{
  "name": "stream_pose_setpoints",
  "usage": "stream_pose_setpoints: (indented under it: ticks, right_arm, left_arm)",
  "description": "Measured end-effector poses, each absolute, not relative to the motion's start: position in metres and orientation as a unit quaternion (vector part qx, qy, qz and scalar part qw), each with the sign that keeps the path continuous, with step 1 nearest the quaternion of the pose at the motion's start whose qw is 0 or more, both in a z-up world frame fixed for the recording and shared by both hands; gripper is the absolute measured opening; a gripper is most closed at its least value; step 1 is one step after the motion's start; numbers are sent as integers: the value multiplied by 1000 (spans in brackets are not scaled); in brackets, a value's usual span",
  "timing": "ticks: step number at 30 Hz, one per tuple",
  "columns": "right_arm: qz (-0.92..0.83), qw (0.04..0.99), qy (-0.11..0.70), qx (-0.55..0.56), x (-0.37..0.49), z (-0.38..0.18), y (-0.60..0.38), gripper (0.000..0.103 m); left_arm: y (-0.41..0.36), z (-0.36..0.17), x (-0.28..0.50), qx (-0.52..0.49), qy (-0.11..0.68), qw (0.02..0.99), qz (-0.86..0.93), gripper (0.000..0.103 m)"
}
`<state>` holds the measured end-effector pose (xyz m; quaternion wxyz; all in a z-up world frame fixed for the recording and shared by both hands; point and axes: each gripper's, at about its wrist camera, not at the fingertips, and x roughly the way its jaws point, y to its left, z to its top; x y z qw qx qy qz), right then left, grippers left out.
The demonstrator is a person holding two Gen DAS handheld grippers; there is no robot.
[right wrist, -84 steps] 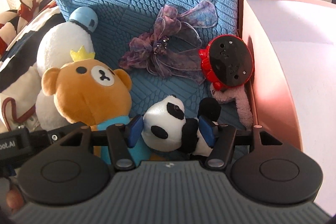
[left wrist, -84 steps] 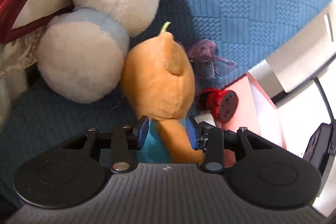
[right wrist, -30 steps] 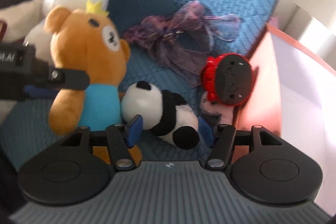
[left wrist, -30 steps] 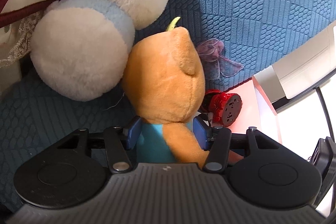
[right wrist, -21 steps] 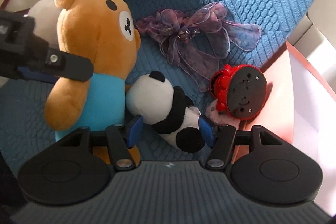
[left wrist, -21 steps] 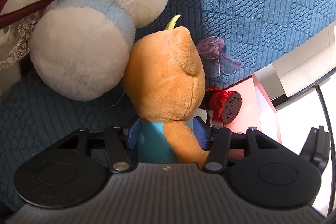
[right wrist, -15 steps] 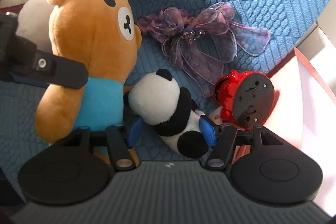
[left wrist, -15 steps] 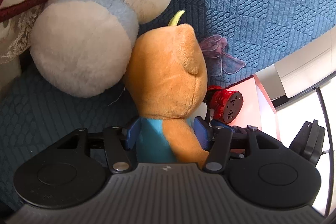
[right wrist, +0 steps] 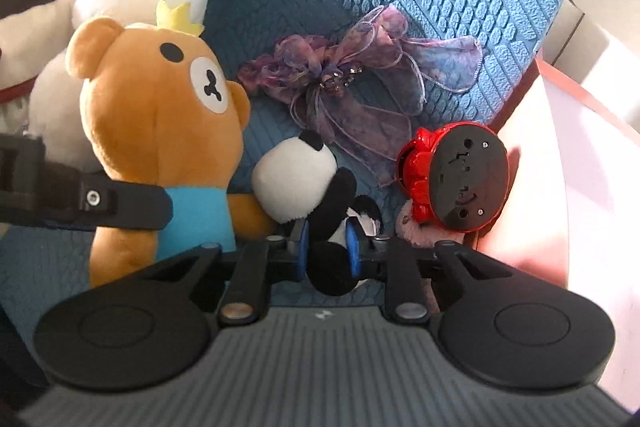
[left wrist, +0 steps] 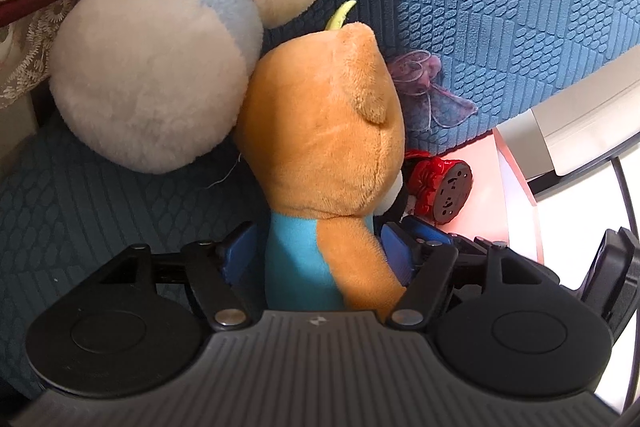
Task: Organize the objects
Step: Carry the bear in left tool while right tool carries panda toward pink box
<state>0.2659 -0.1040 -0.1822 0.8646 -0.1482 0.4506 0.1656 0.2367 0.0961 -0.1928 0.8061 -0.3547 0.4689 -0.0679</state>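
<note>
Early stage: right gripper (right wrist: pixel 327 245) closing on panda plush (right wrist: pixel 308 187) at frame centre, left gripper (left wrist: pixel 318 255) opening around bear plush (left wrist: pixel 324 131), purple bow (right wrist: pixel 352 83) and red toy (right wrist: pixel 456 175) untouched at right.

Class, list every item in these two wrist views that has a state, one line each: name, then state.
Left gripper: jaws opening, either side of the bear's body.
Right gripper: jaws closing, pads pressing the panda.
Orange plush bear in blue shirt: upright, against the white plush.
Small black-and-white plush panda: lying down, gripped low on its body.
Purple sheer ribbon bow: lying loose on the blue cushion.
Red round toy: dark underside facing the camera.
</note>
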Motion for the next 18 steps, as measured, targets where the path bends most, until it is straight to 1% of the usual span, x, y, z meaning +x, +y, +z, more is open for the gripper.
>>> stream_pose_setpoints:
  ticks: [6,10,13,16,18]
  right_arm:
    - [188,851,453,-188,276,-188,-91,28]
    - [203,839,467,-191,292,-194,-88,38]
    - [205,837,478,-167,303,-197,-92,42]
    - [201,841,482,-141,306,-198,-97,43]
    - [197,844,483,-128,306,-197,-100,40]
  left_arm:
    - [98,-195,236,-360,468,804,-68,74]
    - [98,-197,235,-364,468,802,-67,74]
    - [98,-200,236,-369,471,798,-67,74]
    - [98,-202,238,-373,473,795,-69,74]
    - [97,-203,239,-373,474,795,-68,74]
